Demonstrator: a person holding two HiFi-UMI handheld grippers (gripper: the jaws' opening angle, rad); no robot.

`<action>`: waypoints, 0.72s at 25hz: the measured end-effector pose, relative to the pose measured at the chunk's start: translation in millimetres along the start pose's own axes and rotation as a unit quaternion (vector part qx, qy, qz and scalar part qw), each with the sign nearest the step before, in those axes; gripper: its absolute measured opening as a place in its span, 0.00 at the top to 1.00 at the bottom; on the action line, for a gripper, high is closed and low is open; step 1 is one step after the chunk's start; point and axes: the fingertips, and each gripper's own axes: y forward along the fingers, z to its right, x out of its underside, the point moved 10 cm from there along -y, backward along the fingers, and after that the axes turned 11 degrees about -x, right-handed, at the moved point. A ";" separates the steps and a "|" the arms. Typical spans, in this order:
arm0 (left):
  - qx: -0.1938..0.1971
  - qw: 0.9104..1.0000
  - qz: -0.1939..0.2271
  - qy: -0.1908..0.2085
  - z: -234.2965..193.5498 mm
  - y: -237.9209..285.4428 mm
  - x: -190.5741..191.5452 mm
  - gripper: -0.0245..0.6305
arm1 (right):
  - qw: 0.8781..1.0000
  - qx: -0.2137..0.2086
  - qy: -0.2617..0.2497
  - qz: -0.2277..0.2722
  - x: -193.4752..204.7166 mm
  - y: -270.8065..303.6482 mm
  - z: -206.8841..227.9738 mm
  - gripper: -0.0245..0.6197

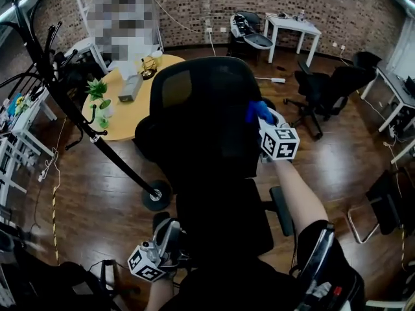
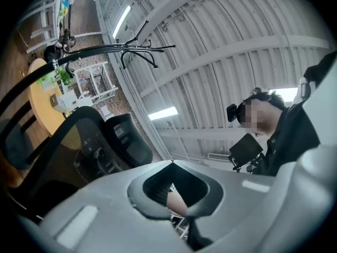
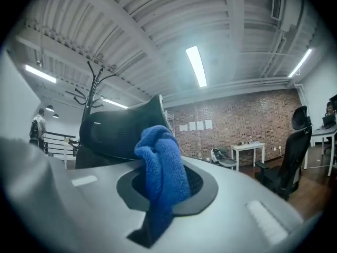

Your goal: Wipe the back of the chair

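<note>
The black mesh office chair [image 1: 201, 115] stands in the middle of the head view with its back toward me. My right gripper [image 1: 262, 116] is at the right edge of that back, near the top, shut on a bunched blue cloth [image 1: 257, 111]. In the right gripper view the blue cloth [image 3: 163, 167] bulges out from between the jaws of the gripper [image 3: 160, 194], with the chair back [image 3: 121, 130] just behind it. My left gripper [image 1: 170, 233] hangs low beside the seat, shut and holding nothing. It [image 2: 171, 165] points upward past the chair [image 2: 79, 146].
A black coat rack [image 1: 78, 122] leans across the left, its round base [image 1: 157, 196] close to the chair. Behind the chair is a round yellow table [image 1: 126, 99] with plants. Other black chairs [image 1: 324, 89] and a white table [image 1: 292, 28] stand at the back right.
</note>
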 end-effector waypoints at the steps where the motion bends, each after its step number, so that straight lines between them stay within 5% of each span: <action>1: 0.005 1.000 -0.003 -0.001 1.5 3.3 2.6 0.97 | 1.000 -0.001 0.001 0.000 -1.1 -3.3 0.3 0.91; 5: 0.000 1.000 -0.004 -0.002 5.1 1.3 3.6 0.97 | 0.999 -0.025 0.017 0.009 3.1 -3.2 -18.2 0.91; 9: -0.027 0.999 0.019 0.004 5.8 -19.1 -5.9 0.97 | 0.994 -0.108 0.028 0.015 16.4 30.8 -82.3 0.91; 14: -0.077 0.994 0.067 0.026 10.9 -56.7 -26.2 0.97 | 0.966 -0.256 0.027 -0.007 32.3 96.1 -202.4 0.91; 18: -0.131 0.984 0.109 0.046 20.1 -96.2 -37.4 0.97 | 0.947 -0.316 0.055 -0.023 37.9 149.7 -269.3 0.91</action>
